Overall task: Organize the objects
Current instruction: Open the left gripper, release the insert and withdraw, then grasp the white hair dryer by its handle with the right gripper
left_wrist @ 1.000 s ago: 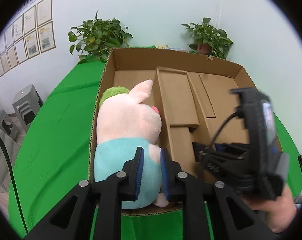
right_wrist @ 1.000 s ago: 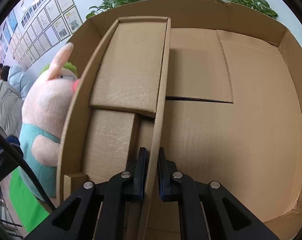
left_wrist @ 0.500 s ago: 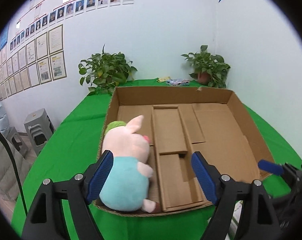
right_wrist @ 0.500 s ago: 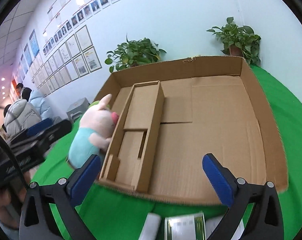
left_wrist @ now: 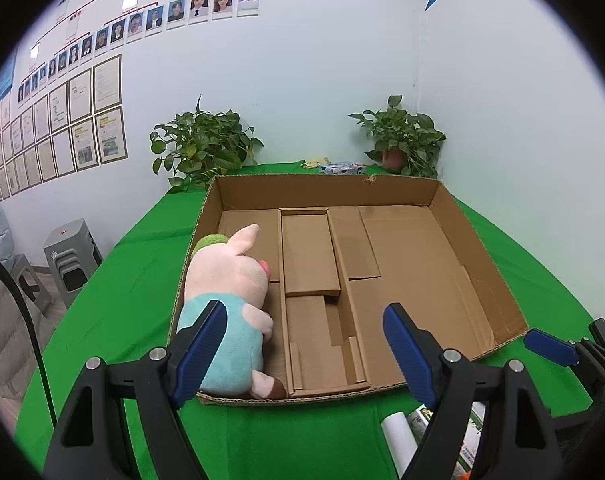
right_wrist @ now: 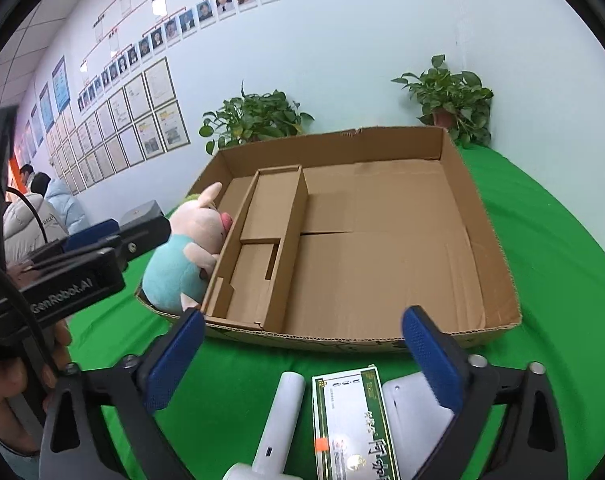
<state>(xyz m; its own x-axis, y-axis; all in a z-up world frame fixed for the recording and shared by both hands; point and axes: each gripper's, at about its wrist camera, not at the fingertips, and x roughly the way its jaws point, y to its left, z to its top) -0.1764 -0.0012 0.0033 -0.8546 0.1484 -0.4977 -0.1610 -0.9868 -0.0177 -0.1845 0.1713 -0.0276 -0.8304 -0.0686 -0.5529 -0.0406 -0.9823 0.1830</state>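
Note:
A shallow cardboard box (left_wrist: 482, 264) (right_wrist: 486, 240) lies on the green table with a cardboard divider insert (left_wrist: 310, 256) (right_wrist: 270, 216) left of its middle. A plush pig (left_wrist: 226, 300) (right_wrist: 186, 248) in a teal shirt lies in the box's left compartment. My left gripper (left_wrist: 304, 348) is open and empty, held above the box's near edge. My right gripper (right_wrist: 302, 360) is open and empty, above a white cylindrical device (right_wrist: 280, 412), a green-edged carton (right_wrist: 350, 424) and a white flat item (right_wrist: 414, 412) in front of the box. The left gripper (right_wrist: 102, 256) shows at left in the right wrist view.
Two potted plants (left_wrist: 202, 148) (left_wrist: 402, 140) stand at the back of the table, with small packets (left_wrist: 338, 167) between them. Grey stacked stools (left_wrist: 68, 256) stand off the table's left. People stand far left (right_wrist: 38, 200). The walls meet behind the right plant.
Both grippers have opened and pulled back from the box: the left let go of the plush pig, the right let go of the divider wall. The items in front of the box came into view.

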